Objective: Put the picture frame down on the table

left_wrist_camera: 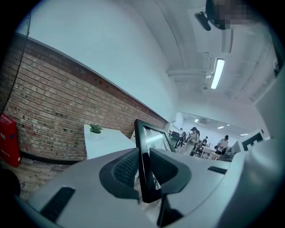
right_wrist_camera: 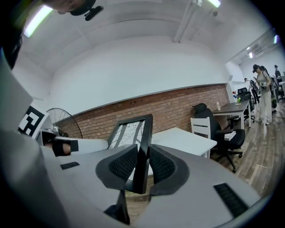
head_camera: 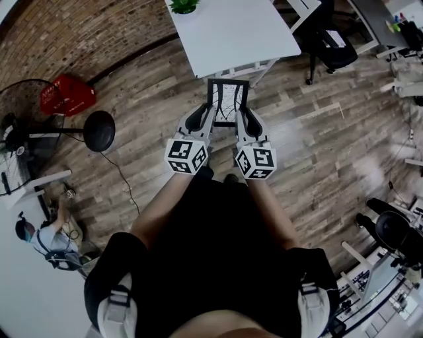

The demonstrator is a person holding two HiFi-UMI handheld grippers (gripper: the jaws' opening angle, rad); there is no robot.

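Observation:
A black picture frame (head_camera: 227,100) with a pale line print hangs above the wood floor, just short of the white table (head_camera: 238,33). My left gripper (head_camera: 206,113) is shut on the frame's left edge (left_wrist_camera: 143,169). My right gripper (head_camera: 243,116) is shut on its right edge (right_wrist_camera: 141,164). In both gripper views the ribbed pads press on the frame's black bar, and the frame (left_wrist_camera: 153,138) stands upright between them (right_wrist_camera: 129,131). The table (left_wrist_camera: 104,140) lies ahead, also seen in the right gripper view (right_wrist_camera: 182,138).
A small potted plant (head_camera: 184,6) stands at the table's far edge (left_wrist_camera: 95,129). A standing fan (head_camera: 26,129) and a red crate (head_camera: 65,94) are on the left. Black office chairs (head_camera: 330,46) and desks stand on the right, with people far off (right_wrist_camera: 263,91).

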